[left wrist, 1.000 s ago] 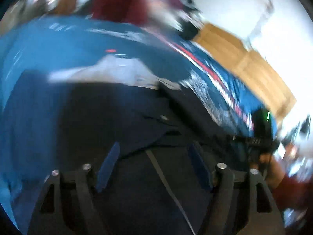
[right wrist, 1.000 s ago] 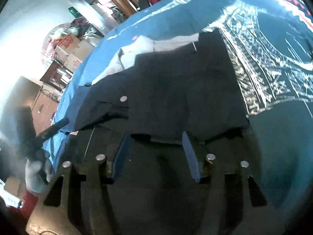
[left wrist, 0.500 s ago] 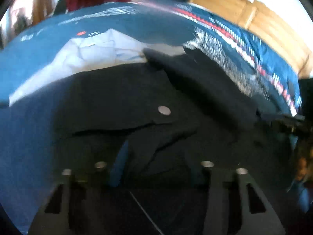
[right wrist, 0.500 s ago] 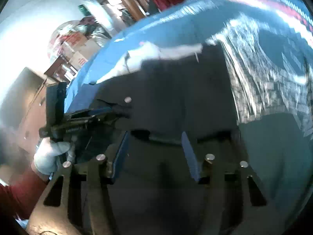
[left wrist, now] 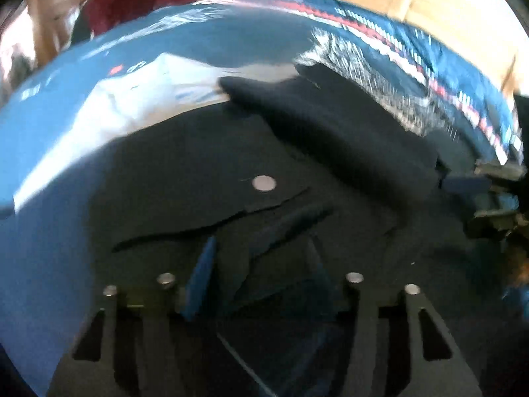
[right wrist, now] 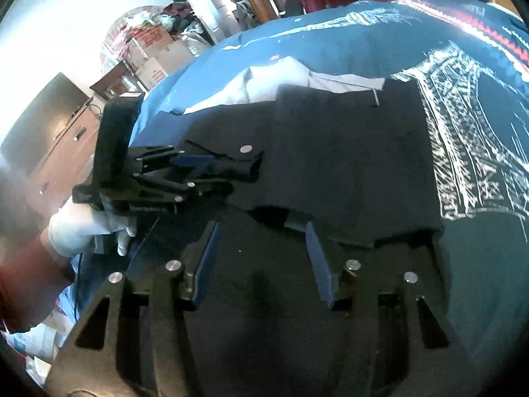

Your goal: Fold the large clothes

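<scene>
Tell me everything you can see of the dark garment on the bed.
The dark garment is navy to black, matte woven cloth with a round metal snap button. It lies spread on a blue patterned bedspread, partly covering a pale light-blue shirt. One part is folded over as a thick band in the left wrist view. The left gripper reaches onto its edge near the button; the right gripper sits open over the near edge.

Strong fisheye bending curves both views, with black vignette at the corners. The left wrist view is smeared by motion blur, sharpest near its centre. Daylight blows out the white wall (right wrist: 49, 33) at upper left of the right wrist view, while the dark navy garment (right wrist: 347, 158) swallows detail in shadow
</scene>
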Demonstrator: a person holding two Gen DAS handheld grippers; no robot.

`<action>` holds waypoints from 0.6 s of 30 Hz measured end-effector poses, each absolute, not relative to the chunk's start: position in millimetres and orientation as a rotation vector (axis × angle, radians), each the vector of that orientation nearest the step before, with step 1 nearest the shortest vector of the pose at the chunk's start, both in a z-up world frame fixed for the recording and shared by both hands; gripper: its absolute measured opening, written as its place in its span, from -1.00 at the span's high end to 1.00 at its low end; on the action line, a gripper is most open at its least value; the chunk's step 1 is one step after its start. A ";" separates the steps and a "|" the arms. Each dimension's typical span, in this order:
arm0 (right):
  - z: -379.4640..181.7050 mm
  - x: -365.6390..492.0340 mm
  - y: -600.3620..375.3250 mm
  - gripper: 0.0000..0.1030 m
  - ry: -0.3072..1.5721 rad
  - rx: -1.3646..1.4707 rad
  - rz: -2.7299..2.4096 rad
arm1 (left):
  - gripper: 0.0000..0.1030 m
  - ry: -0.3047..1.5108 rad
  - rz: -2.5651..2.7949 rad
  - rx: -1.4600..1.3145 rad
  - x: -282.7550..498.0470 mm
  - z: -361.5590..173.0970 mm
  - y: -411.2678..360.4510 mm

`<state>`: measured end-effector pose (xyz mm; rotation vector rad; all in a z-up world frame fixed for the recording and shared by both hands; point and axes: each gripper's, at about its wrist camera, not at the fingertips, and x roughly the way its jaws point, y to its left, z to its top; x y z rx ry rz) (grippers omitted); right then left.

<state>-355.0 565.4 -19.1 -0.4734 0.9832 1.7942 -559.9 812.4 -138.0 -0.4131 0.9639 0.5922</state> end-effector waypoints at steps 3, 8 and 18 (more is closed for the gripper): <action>-21.3 -348.2 561.9 -0.02 0.996 -0.469 1.782 | -0.22 0.973 0.607 -0.411 -552.3 -137.6 813.2; -20.6 -342.2 556.0 -0.02 1.001 -0.463 1.774 | 0.18 0.981 0.588 -0.455 -545.3 -138.0 823.5; -5.0 -377.0 560.3 0.43 0.869 -0.573 1.835 | 0.80 0.547 0.641 -0.681 -631.2 -67.1 854.6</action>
